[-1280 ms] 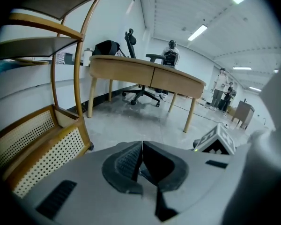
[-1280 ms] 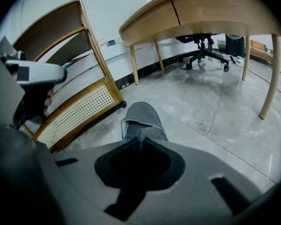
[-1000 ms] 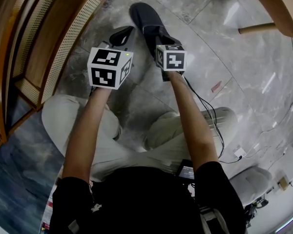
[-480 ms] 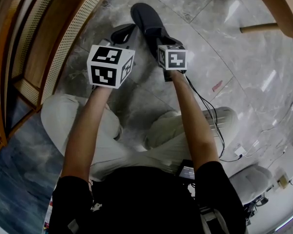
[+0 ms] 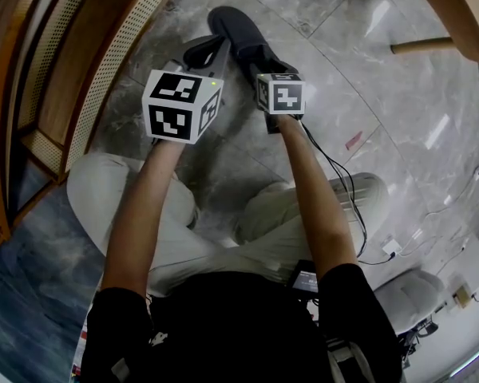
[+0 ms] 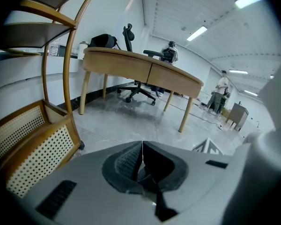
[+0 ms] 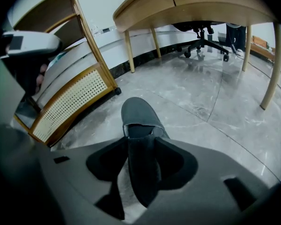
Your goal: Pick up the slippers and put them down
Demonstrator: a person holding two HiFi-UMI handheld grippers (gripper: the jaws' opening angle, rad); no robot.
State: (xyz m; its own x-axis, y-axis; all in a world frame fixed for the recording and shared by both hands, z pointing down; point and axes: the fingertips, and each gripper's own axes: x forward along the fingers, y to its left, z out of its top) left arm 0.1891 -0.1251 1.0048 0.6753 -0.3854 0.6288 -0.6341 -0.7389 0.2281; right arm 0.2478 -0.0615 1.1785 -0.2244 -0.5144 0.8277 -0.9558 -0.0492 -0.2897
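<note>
**Right gripper point(image 7: 141, 142) and dark grey slipper point(image 7: 138, 114).** The slipper lies on the marble floor point(image 7: 206, 102). The jaws have just been opening and now stand released, with the slipper's heel end between them but not pressed. The slipper's long axis runs straight ahead of this gripper, toe farthest away. The left gripper point(image 6: 141, 146), clenched on nothing, sits just to the left. The right gripper, the nearer one, would probably withdraw up and back along that axis, clear of the heel.

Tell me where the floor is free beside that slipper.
Bare marble floor opens right of the slipper, up to the desk leg. Left is crowded: the left gripper and the cane-sided shelf stand close.
</note>
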